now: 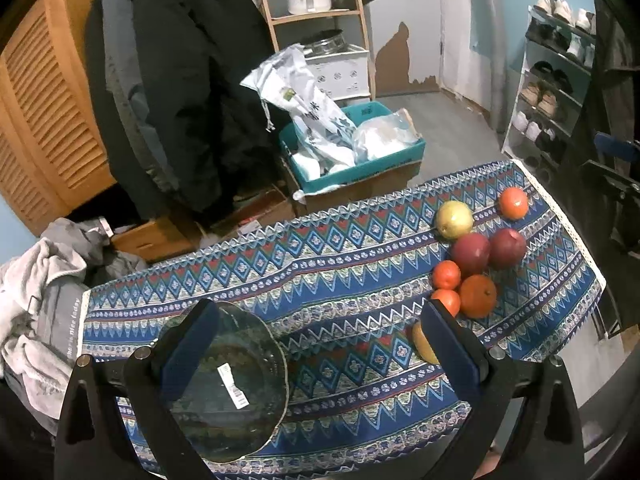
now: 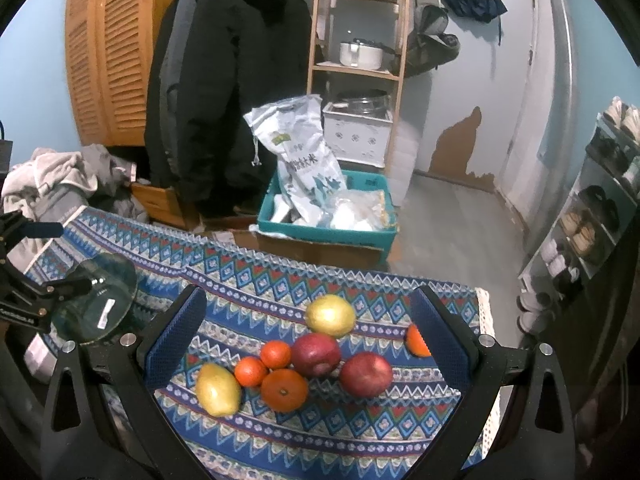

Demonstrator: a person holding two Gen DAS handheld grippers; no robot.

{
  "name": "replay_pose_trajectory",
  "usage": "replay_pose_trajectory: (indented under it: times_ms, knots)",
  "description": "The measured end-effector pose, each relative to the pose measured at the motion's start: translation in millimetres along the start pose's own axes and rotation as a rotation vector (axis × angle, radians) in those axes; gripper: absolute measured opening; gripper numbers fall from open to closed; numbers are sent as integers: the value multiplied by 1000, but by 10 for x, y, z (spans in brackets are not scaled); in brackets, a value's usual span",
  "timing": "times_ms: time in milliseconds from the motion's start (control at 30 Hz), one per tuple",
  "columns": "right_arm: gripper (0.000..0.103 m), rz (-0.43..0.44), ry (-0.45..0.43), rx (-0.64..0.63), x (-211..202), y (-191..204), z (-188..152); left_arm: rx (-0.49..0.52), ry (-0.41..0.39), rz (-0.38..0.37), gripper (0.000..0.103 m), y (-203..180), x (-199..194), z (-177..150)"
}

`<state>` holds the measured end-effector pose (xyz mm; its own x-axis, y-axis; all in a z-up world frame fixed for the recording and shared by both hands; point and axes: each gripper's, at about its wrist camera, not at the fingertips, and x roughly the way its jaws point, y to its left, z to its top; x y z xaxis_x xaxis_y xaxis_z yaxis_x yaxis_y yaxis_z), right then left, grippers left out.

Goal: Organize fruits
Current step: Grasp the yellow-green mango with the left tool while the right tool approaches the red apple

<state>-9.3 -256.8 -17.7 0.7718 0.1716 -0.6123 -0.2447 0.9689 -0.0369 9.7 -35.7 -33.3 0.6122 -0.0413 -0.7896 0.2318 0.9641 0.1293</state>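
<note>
On the blue patterned tablecloth lie several fruits in a loose cluster. Among them are a yellow pear, a second pear, two red apples and a large orange. My right gripper hangs open above this cluster, holding nothing. One orange is half hidden behind its right finger. A clear glass dish with a white label sits at the table's left end. My left gripper is open, its left finger over the dish.
Beyond the table's far edge stands a teal box with bags on cardboard boxes. A black coat hangs behind. A clothes pile lies left of the table, a shoe rack stands at the right.
</note>
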Motion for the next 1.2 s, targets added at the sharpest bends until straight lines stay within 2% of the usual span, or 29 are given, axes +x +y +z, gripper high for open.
replay_pose_trajectory:
  times_ms: [367, 667, 900, 1200]
  knots:
    - [100, -28, 62, 13, 113, -190, -174, 24, 67, -75, 102, -293, 275, -17]
    - [100, -63, 156, 39, 320, -438, -413, 42, 214, -173, 102, -686, 706, -157]
    - [100, -89, 236, 64, 508, -634, -627, 90, 273, -183, 102, -970, 1031, -257]
    - [100, -97, 324, 67, 739, -731, -875, 123, 351, -208, 102, -1160, 1391, -369]
